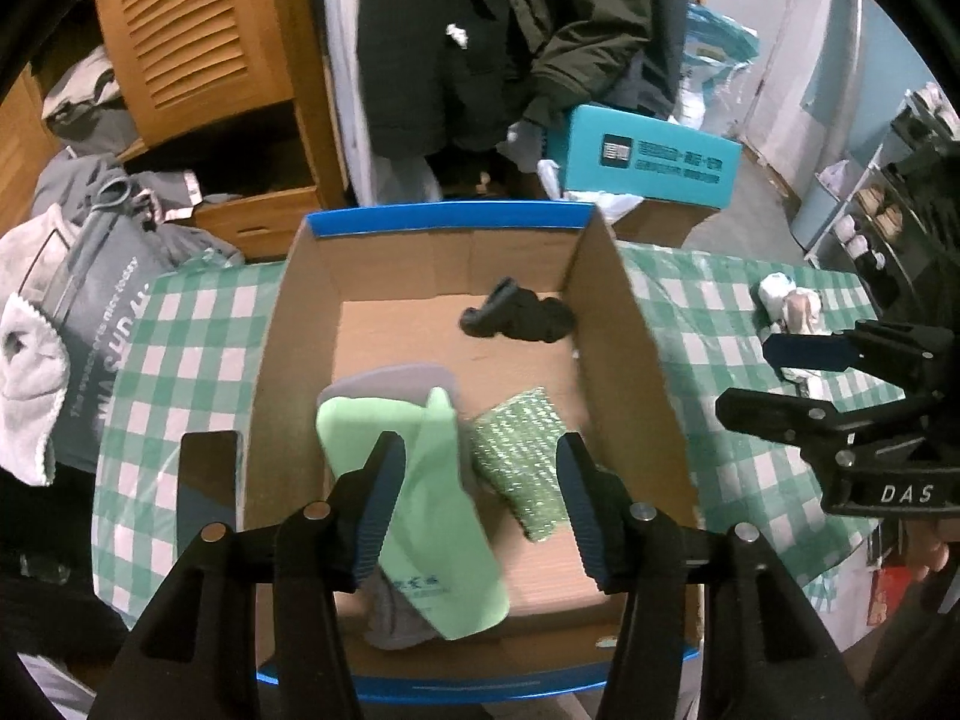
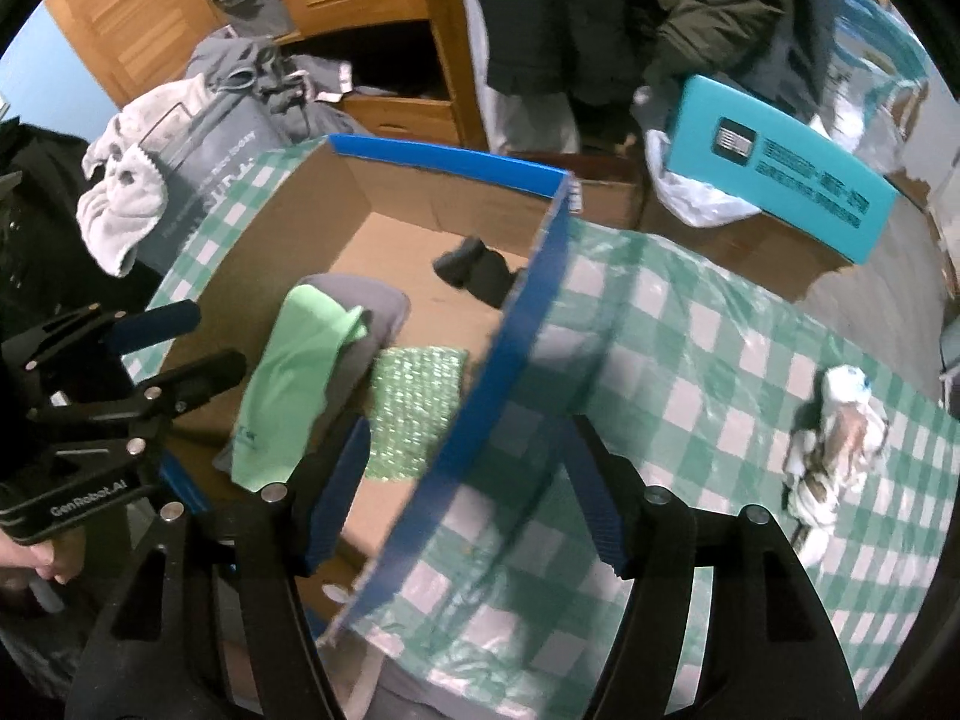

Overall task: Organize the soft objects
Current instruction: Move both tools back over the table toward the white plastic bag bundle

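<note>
A wooden cabinet (image 1: 198,42) with louvred doors stands behind the table, its lower shelf open and grey clothes (image 1: 90,102) piled beside it. Dark coats (image 1: 480,30) hang to its right. Pale blue walls (image 1: 864,78) and a grey floor (image 1: 762,192) lie beyond, with a shoe rack (image 1: 870,222) at the far right

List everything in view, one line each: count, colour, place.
cardboard box: one, brown with blue rim, on the table
green cloth: one, light green, in the box over a grey cloth
scouring pad: one, glittery green, in the box beside the cloths
black item: one, far end of the box
tablecloth: one, green-white check
crumpled bundle: one, white-brown, on the tablecloth outside the box
teal box: one, behind the table
left gripper: open, above the box
right gripper: open, straddling the box wall
</note>
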`<act>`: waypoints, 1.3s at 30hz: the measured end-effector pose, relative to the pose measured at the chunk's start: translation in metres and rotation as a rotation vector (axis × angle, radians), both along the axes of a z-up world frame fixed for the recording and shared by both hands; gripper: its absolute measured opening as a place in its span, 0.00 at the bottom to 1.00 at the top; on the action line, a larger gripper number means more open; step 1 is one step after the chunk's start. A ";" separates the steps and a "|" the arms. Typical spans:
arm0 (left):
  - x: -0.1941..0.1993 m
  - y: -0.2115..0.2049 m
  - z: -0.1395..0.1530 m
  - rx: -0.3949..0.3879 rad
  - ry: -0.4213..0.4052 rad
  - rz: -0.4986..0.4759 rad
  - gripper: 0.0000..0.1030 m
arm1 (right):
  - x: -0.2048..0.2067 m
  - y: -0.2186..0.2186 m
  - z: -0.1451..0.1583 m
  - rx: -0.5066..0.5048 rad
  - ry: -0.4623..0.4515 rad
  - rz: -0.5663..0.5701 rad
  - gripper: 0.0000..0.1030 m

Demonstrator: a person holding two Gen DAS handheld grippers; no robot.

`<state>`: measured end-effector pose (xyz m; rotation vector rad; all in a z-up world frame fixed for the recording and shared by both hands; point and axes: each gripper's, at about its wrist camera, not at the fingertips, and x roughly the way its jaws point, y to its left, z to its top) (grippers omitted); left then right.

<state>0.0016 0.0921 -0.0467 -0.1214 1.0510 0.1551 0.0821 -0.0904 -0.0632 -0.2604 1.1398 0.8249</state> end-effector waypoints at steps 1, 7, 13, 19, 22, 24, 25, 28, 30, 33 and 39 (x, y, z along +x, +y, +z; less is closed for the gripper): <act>0.001 -0.004 0.000 0.004 0.002 -0.007 0.53 | 0.001 -0.004 0.000 0.000 -0.001 -0.008 0.65; 0.008 -0.024 0.001 0.017 0.008 -0.039 0.54 | 0.008 -0.034 0.003 0.009 -0.005 -0.056 0.65; 0.016 -0.046 0.002 0.018 0.013 -0.070 0.57 | 0.014 -0.062 0.003 0.015 -0.009 -0.106 0.66; 0.024 -0.067 0.003 0.021 0.018 -0.100 0.57 | 0.021 -0.090 0.000 0.014 -0.010 -0.152 0.66; 0.028 -0.077 0.004 0.030 0.016 -0.118 0.57 | 0.023 -0.103 -0.001 0.015 -0.009 -0.171 0.66; 0.031 -0.084 0.004 0.035 0.020 -0.128 0.57 | 0.025 -0.112 -0.003 0.018 -0.007 -0.186 0.66; 0.033 -0.087 0.003 0.037 0.022 -0.133 0.57 | 0.026 -0.116 -0.003 0.017 -0.007 -0.194 0.66; 0.037 -0.096 0.001 0.044 0.028 -0.148 0.58 | 0.030 -0.129 -0.006 0.017 -0.004 -0.215 0.66; 0.040 -0.102 0.000 0.049 0.032 -0.157 0.58 | 0.032 -0.137 -0.008 0.017 0.001 -0.229 0.66; 0.044 -0.110 -0.003 0.056 0.038 -0.167 0.58 | 0.035 -0.149 -0.011 0.009 -0.002 -0.251 0.66; 0.054 -0.128 -0.008 0.052 0.053 -0.207 0.59 | 0.044 -0.174 -0.021 -0.010 0.007 -0.305 0.66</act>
